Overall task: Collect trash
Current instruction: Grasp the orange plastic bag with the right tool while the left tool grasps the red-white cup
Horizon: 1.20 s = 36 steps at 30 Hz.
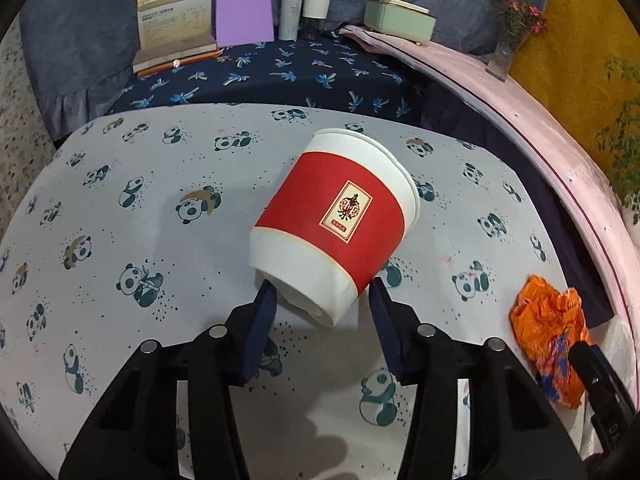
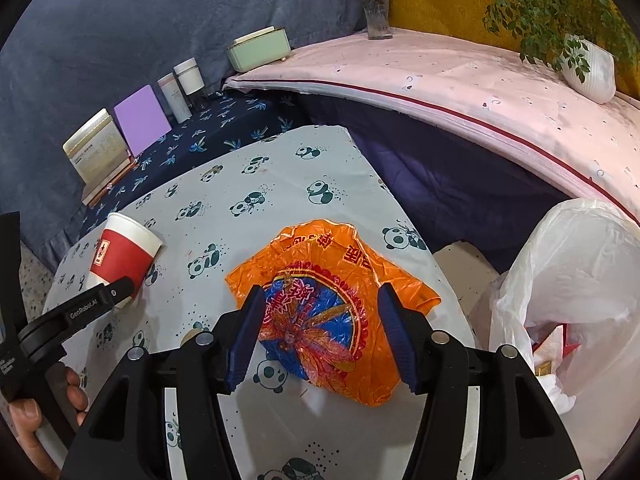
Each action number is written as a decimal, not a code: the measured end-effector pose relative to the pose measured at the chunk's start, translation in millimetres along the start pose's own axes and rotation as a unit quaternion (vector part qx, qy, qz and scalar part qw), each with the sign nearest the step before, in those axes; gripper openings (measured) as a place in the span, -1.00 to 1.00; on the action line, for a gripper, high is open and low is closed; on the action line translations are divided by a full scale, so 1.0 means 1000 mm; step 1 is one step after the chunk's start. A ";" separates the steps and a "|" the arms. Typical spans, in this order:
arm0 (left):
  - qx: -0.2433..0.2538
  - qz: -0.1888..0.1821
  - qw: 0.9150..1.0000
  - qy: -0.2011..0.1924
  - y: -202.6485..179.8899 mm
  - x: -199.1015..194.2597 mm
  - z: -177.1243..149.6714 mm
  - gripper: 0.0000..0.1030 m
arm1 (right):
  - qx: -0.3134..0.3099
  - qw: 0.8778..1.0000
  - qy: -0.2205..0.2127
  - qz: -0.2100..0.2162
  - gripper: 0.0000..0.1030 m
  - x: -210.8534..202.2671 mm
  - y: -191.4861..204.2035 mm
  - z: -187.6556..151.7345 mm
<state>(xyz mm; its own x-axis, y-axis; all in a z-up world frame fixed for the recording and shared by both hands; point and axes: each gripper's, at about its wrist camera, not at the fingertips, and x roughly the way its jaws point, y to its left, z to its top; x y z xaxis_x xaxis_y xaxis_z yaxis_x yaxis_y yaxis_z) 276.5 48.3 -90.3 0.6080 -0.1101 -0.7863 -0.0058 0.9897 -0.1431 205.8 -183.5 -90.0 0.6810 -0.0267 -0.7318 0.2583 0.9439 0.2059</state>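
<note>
A red and white paper cup (image 1: 340, 216) lies tilted on the panda-print tablecloth (image 1: 140, 200), its mouth pointing away. My left gripper (image 1: 322, 288) is shut on its dented base, one blue pad on each side. The right wrist view shows the same cup (image 2: 124, 252) at the left, with a left gripper finger (image 2: 116, 290) at its base. A crumpled orange and blue plastic wrapper (image 2: 328, 280) lies flat on the cloth. My right gripper (image 2: 322, 304) stands open over it, a pad on either side and neither pressing. The wrapper (image 1: 548, 328) also shows at the right of the left wrist view.
A white plastic bag (image 2: 560, 272) with trash inside stands open off the table's right edge. Behind are books (image 1: 176, 20), a purple board (image 1: 244, 12), two jars (image 1: 306, 8), a green box (image 1: 400, 20), and a pink ledge (image 2: 480, 92) with a vase (image 2: 378, 4) and plant pot (image 2: 592, 72). A hand (image 2: 32, 420) holds the left gripper.
</note>
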 end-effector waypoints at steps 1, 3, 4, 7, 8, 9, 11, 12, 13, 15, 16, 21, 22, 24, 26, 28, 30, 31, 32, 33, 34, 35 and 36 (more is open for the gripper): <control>0.004 -0.001 1.000 -0.003 -0.001 -0.003 -0.002 -0.18 | 0.000 1.000 -0.001 0.000 0.10 -0.001 -0.001 -0.001; 0.009 -0.003 1.000 -0.007 -0.004 -0.011 -0.006 -0.23 | 0.003 1.000 -0.001 -0.001 0.10 -0.003 -0.002 -0.002; 0.010 -0.005 1.000 -0.008 -0.005 -0.014 -0.008 -0.25 | 0.004 1.000 -0.001 -0.001 0.10 -0.003 -0.003 -0.002; 0.015 -0.013 1.000 -0.009 -0.008 -0.023 -0.013 -0.27 | 0.004 1.000 -0.003 -0.003 0.10 -0.005 -0.003 -0.002; 0.017 -0.015 1.000 -0.010 -0.009 -0.027 -0.016 -0.29 | 0.003 1.000 -0.004 -0.004 0.10 -0.005 -0.003 -0.001; 0.019 -0.018 1.000 -0.010 -0.011 -0.029 -0.017 -0.30 | 0.003 1.000 -0.004 -0.004 0.10 -0.004 -0.003 -0.001; 0.021 -0.022 0.999 -0.009 -0.013 -0.034 -0.021 -0.30 | 0.006 1.000 -0.001 -0.003 0.10 -0.003 -0.004 -0.001; 0.024 -0.024 0.999 -0.007 -0.014 -0.037 -0.024 -0.31 | 0.007 1.000 0.001 -0.003 0.10 -0.003 -0.004 -0.002; 0.025 -0.026 0.999 -0.006 -0.015 -0.039 -0.026 -0.33 | 0.008 1.000 0.004 -0.004 0.10 -0.002 -0.005 -0.004; 0.027 -0.029 0.999 -0.003 -0.018 -0.043 -0.031 -0.34 | 0.009 1.000 0.011 -0.002 0.10 -0.003 -0.006 -0.009; 0.028 -0.031 0.999 -0.001 -0.019 -0.045 -0.034 -0.34 | 0.009 1.000 0.013 -0.001 0.10 -0.004 -0.007 -0.012; 0.034 -0.034 0.999 0.003 -0.025 -0.054 -0.048 -0.34 | 0.010 1.000 0.012 -0.002 0.10 -0.015 -0.011 -0.021; 0.035 -0.034 0.999 0.003 -0.026 -0.056 -0.050 -0.34 | 0.011 1.000 0.011 -0.002 0.10 -0.016 -0.013 -0.021; 0.036 -0.036 0.999 0.002 -0.028 -0.058 -0.053 -0.34 | 0.019 1.000 0.007 -0.002 0.10 -0.018 -0.017 -0.020; 0.038 -0.035 0.999 0.003 -0.030 -0.059 -0.054 -0.34 | 0.026 1.000 0.006 0.000 0.10 -0.016 -0.021 -0.019; 0.038 -0.035 0.999 0.004 -0.032 -0.060 -0.056 -0.34 | 0.028 0.999 0.015 0.005 0.04 -0.011 -0.024 -0.019; 0.039 -0.037 0.999 0.006 -0.034 -0.060 -0.057 -0.34 | 0.026 0.999 0.023 0.004 -0.22 -0.007 -0.025 -0.021; 0.040 -0.036 0.999 0.006 -0.035 -0.061 -0.058 -0.34 | 0.024 0.999 0.026 0.004 -0.37 -0.006 -0.025 -0.022; 0.041 -0.037 0.998 0.007 -0.036 -0.061 -0.059 -0.34 | 0.023 0.999 0.029 0.004 -0.46 -0.005 -0.025 -0.024; 0.041 -0.037 0.998 0.008 -0.036 -0.062 -0.060 -0.34 | 0.021 0.999 0.031 0.004 -0.63 -0.005 -0.025 -0.026; 0.042 -0.036 0.998 0.009 -0.037 -0.062 -0.061 -0.34 | 0.019 0.999 0.032 0.003 -0.75 -0.006 -0.025 -0.027; 0.042 -0.037 0.998 0.009 -0.037 -0.063 -0.062 -0.34 | 0.016 0.999 0.032 0.002 -0.81 -0.006 -0.025 -0.029; 0.042 -0.038 0.998 0.010 -0.038 -0.064 -0.063 -0.34 | 0.015 0.999 0.034 0.003 -0.90 -0.008 -0.025 -0.031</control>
<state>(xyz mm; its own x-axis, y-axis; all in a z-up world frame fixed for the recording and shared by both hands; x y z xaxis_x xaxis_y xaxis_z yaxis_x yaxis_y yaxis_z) 187.5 12.1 -72.4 0.5889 -0.1866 -0.7864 0.1066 0.9824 -0.1532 172.6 -196.9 -109.4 0.6350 0.0013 -0.7725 0.2757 0.9338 0.2282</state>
